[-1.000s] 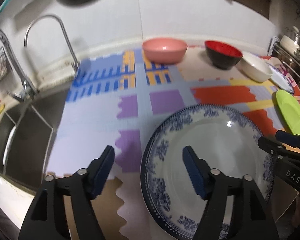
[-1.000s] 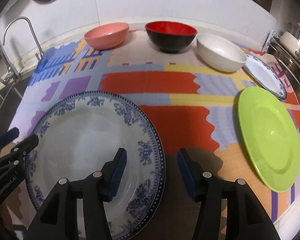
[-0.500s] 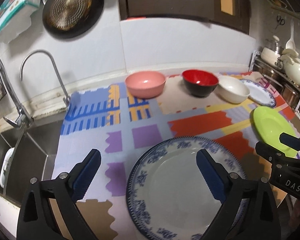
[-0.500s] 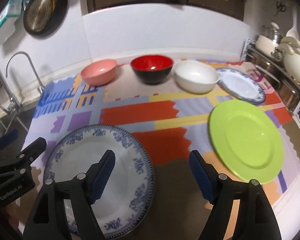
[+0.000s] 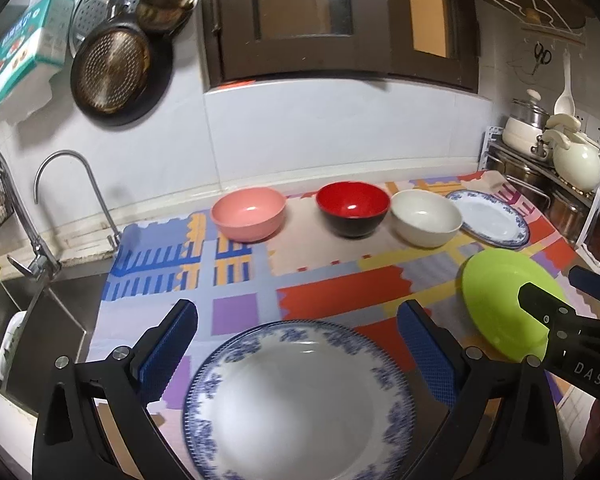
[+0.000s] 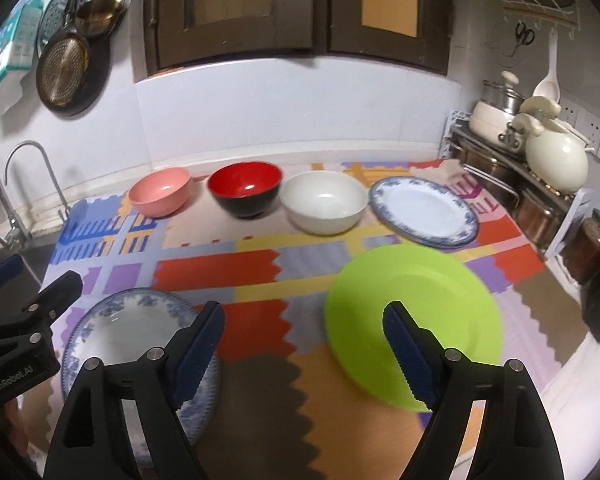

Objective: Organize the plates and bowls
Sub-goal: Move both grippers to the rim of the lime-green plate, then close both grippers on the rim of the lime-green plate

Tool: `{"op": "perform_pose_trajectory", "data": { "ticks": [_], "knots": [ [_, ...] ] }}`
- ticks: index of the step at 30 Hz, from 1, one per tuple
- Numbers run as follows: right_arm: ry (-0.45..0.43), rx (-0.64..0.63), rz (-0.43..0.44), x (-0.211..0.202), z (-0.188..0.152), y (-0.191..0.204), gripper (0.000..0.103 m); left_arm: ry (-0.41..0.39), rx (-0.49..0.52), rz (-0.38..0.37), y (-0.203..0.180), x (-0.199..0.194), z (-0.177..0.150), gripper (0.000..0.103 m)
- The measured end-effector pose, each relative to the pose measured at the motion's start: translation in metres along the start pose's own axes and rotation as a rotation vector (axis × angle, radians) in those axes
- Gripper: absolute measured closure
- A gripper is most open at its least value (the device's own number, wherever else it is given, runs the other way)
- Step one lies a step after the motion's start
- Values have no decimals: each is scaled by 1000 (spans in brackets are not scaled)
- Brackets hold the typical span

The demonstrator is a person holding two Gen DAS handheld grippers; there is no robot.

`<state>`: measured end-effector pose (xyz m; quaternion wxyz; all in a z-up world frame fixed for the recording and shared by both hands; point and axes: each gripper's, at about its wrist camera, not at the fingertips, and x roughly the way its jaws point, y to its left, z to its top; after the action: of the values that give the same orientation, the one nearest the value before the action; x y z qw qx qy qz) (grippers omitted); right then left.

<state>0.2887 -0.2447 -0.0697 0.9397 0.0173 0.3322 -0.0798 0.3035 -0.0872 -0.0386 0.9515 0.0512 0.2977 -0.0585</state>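
Note:
A large blue-and-white plate [image 5: 300,400] lies on the patterned mat at the counter's front; it also shows in the right wrist view [image 6: 132,328]. A green plate [image 6: 412,328] lies to its right. At the back stand a pink bowl [image 5: 249,213], a red-and-black bowl [image 5: 353,208], a white bowl [image 5: 426,218] and a smaller blue-and-white plate [image 5: 490,222]. My left gripper [image 5: 298,354] is open and empty above the large plate. My right gripper [image 6: 303,354] is open and empty above the mat between the two front plates.
A sink [image 5: 24,320] with two taps lies left of the mat. Pots and a cream kettle [image 6: 556,156] stand on a rack at the right. Pans hang on the wall at upper left. A dark cabinet is above the counter.
Both grippers have risen and pulled back from the large plate and tilted up. Their jaws have opened wider. The plates and bowls have not moved.

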Motion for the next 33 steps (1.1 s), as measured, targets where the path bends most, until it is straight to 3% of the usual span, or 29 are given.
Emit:
{"op": "perform_pose_trajectory", "data": {
  "ticks": [15, 33],
  "knots": [
    [-17, 41, -24, 12, 11, -89, 21, -14, 0, -32, -82, 14, 20, 1],
    [27, 64, -41, 50, 8, -160, 21, 58, 29, -43, -154, 55, 20, 1]
  ]
}}
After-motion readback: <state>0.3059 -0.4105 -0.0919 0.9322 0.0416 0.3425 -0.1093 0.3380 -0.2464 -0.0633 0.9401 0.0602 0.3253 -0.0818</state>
